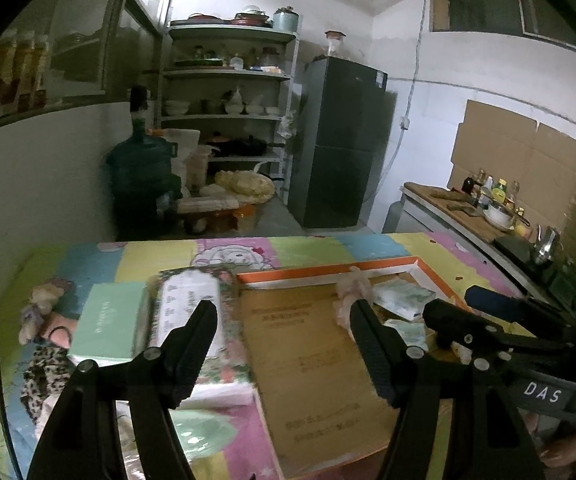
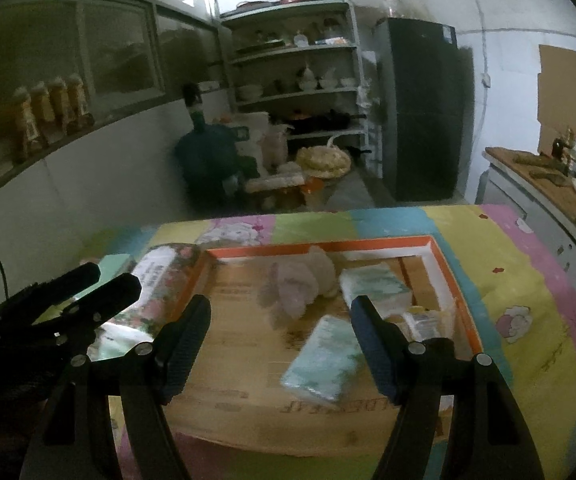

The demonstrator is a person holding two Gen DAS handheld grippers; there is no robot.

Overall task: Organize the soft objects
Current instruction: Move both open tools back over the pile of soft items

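Observation:
An open cardboard box with an orange rim [image 1: 328, 271] [image 2: 454, 280] lies on the colourful tablecloth. Inside it are a pale plush toy [image 2: 302, 280] [image 1: 354, 286] and several tissue packs [image 2: 372, 280] [image 2: 322, 364]. A flowery tissue pack [image 1: 191, 308] [image 2: 155, 276] and a mint green box [image 1: 107, 324] lie left of the box. More soft toys [image 1: 43, 300] and a leopard-print cloth [image 1: 41, 376] lie at the far left. My left gripper [image 1: 281, 308] is open and empty above the box's left edge. My right gripper [image 2: 281, 304] is open and empty over the box.
Behind the table stand a water jug [image 1: 139, 176], a shelf of dishes [image 1: 227, 92] and a dark fridge [image 1: 340, 140]. A counter with bottles and a bowl [image 1: 496, 212] runs along the right wall. The right gripper's body [image 1: 508, 332] shows at the left view's right.

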